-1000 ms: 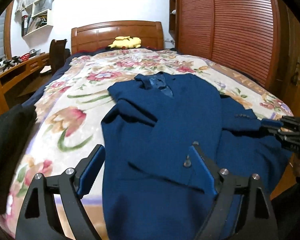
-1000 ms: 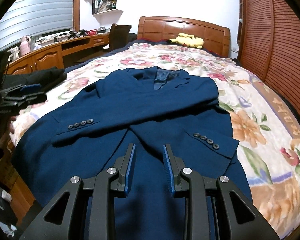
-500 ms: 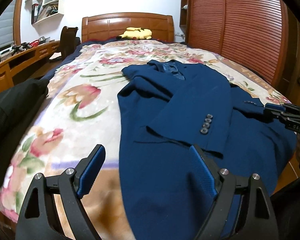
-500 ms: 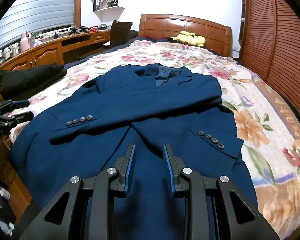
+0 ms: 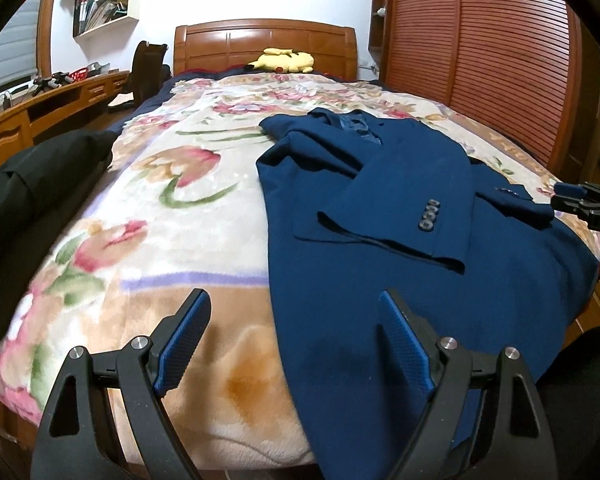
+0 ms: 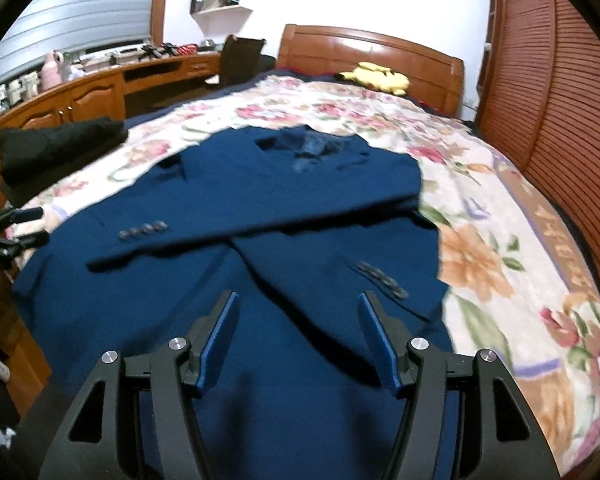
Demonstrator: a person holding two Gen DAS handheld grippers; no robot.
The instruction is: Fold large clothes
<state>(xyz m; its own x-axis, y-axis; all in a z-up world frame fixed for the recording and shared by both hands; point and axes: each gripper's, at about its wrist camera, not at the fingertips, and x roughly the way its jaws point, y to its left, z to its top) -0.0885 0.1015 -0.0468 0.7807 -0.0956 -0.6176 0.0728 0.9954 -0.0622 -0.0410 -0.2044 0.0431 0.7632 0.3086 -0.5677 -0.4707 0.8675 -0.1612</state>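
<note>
Garment: dark blue wool-like suit jacket with grey cuff buttons, lying face up on the bed with the floral fleece blanket, collar toward the wooden headboard, hem hanging over the foot edge.
Sleeves: both folded across the chest, crossing one over the other; cuff buttons visible on each.
Left tongs: spread wide, holding nothing, hovering over the jacket's left hem edge where cloth meets blanket.
Right tongs: spread, holding nothing, hovering above the lower front panel near the right cuff.
Weight: likely moderately heavy for clothing; lined and structured, so it should drape in broad slabs rather than crumple.
Stiffness: shoulders and lapels probably hold shape; lower body and hem softer and easier to bend.
Slip: outer weave looks matte and should grip the pads; the lining may slide between layers, so the crossed sleeves could shift when lifted.
Grip points: the two hem corners, one per tongs, pinching through all layers at the edge.
Risk: a one-layer pinch would peel the front open; uneven lift would skew the fold.
Surroundings: black folded garment on the bed's left side, yellow plush toy by the headboard.
</note>
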